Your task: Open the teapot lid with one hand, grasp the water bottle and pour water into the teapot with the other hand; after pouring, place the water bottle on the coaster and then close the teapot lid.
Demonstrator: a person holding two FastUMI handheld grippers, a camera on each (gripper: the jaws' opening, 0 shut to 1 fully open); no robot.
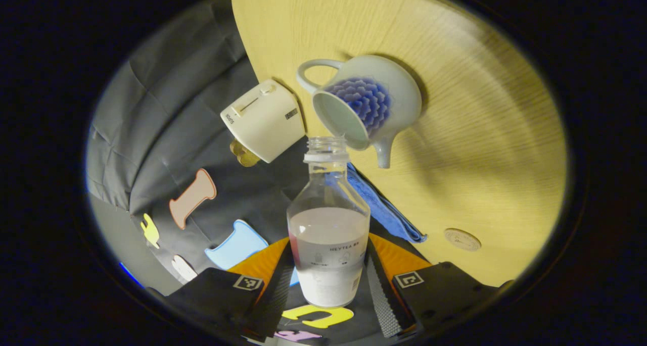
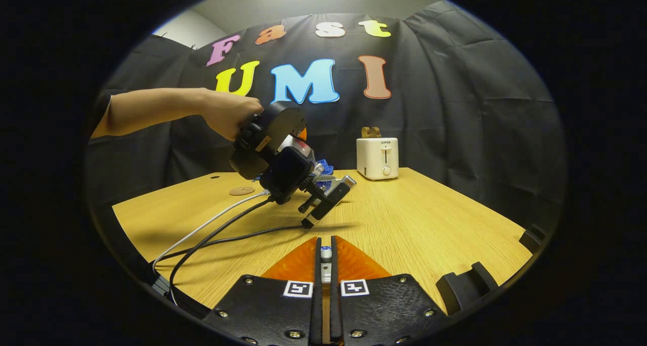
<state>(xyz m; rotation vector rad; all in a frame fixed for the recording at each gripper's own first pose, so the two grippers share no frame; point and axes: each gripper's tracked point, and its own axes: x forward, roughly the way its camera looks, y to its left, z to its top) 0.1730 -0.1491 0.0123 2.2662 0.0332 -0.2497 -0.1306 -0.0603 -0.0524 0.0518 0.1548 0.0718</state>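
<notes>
In the left gripper view, the left gripper (image 1: 328,280) has its jaws closed on the lower body of the water bottle (image 1: 328,245), one finger pressing each side. The bottle is uncapped and partly filled with a pale liquid. Its open neck points toward 12 o'clock, just beneath the rim of the teapot (image 1: 366,103), which sits lidless on the worktop (image 1: 480,134); the whole view is tilted. The teapot is pale with a blue scale pattern, handle toward 10 o'clock, spout toward 6 o'clock. A blue cloth (image 1: 386,207) lies at 5 o'clock from the teapot, behind the bottle. The round coaster (image 1: 462,239) rests on the worktop at 4 o'clock, well apart from the bottle. A white toaster (image 1: 263,121) stands at 9 o'clock from the teapot.

In the right gripper view, the right gripper (image 2: 326,257) shows its jaws nearly together, with a small pale piece nipped between them; I cannot tell for sure that it is the teapot lid. Farther off, a hand (image 2: 227,113) holds the left gripper tipped downward above the worktop.
</notes>
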